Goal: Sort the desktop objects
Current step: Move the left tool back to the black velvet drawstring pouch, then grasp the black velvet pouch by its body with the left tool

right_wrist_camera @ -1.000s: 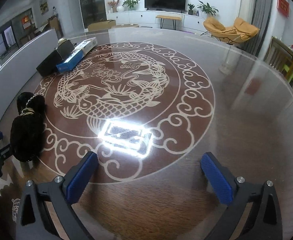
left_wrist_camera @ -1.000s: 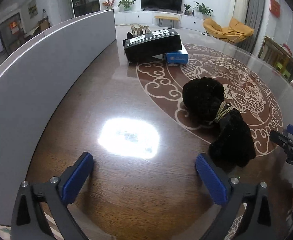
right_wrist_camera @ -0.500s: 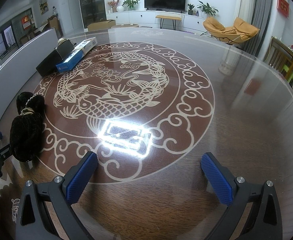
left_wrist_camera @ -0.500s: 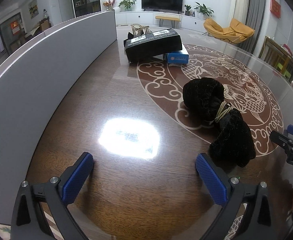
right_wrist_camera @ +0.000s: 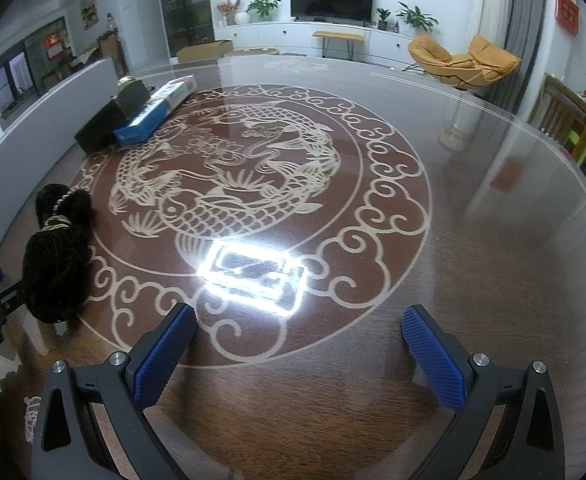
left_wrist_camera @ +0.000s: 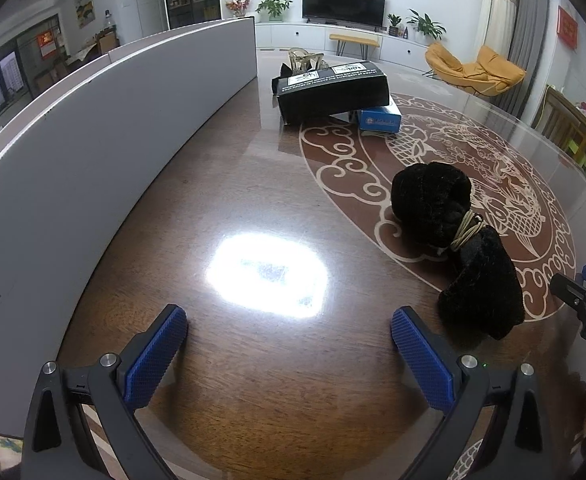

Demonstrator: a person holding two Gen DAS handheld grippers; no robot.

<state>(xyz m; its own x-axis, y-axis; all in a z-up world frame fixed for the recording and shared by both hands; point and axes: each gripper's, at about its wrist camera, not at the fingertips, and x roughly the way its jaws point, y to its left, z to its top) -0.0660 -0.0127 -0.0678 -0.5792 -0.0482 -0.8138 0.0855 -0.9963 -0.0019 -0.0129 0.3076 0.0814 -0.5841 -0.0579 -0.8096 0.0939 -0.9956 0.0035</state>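
Glossy dark table (right_wrist_camera: 473,280) with a fish medallion, sorting seemingly not begun.

Living-room furniture, a television and an orange chair lay beyond the table; a grey partition (left_wrist_camera: 93,152) curved along its left edge. Both the left gripper (left_wrist_camera: 289,344) and right gripper (right_wrist_camera: 299,344) hung spread wide and empty above the wood. A black furry bundle (left_wrist_camera: 453,232) tied with cord lay just right of the left gripper, while a black box (left_wrist_camera: 333,92) and blue box (left_wrist_camera: 379,120) sat touching, well beyond. Nothing looked gathered yet.

Left gripper (left_wrist_camera: 289,344): blue-padded fingers (left_wrist_camera: 155,354) spread wide, holding nothing.
Right gripper (right_wrist_camera: 299,350): fingers (right_wrist_camera: 433,362) likewise parted, empty, level with its partner.
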